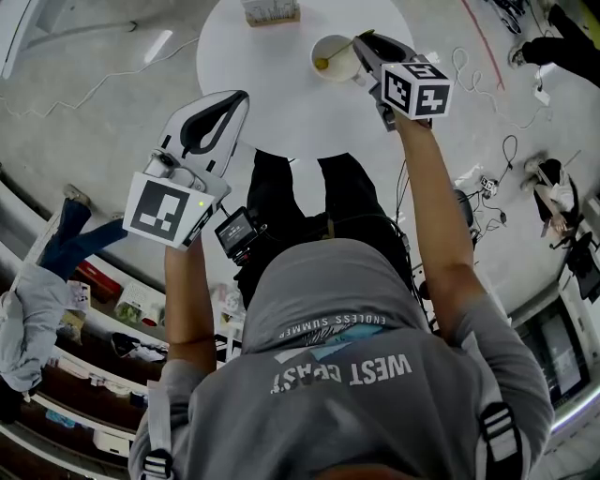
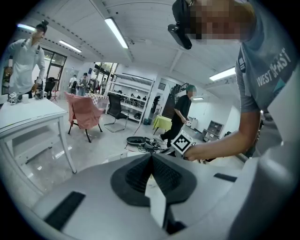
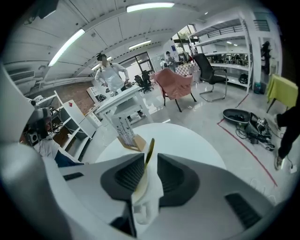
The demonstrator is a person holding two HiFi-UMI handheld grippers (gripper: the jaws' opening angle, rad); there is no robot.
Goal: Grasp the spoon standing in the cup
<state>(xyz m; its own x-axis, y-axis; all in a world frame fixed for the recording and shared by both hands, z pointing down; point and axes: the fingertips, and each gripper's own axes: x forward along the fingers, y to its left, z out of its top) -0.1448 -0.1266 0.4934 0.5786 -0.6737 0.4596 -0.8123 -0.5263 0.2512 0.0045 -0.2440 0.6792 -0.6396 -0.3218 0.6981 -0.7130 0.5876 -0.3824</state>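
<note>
A white cup [image 1: 333, 58] stands on the round white table [image 1: 281, 103], with a yellow spoon [image 1: 322, 64] upright in it. My right gripper [image 1: 362, 42] hovers over the cup's right rim. In the right gripper view the spoon's thin handle [image 3: 149, 152] rises through the narrow gap of the right gripper [image 3: 151, 161], leaning toward the left pad; the jaws stand slightly apart, open. My left gripper [image 1: 236, 101] is held off the table's near-left edge, shut and empty, its pads meeting in the left gripper view [image 2: 151, 159].
A small wooden holder with white cards [image 1: 270, 11] stands at the table's far edge and also shows in the right gripper view [image 3: 126, 136]. Cables lie on the floor at the right [image 1: 506, 150]. People, chairs and other tables stand farther off.
</note>
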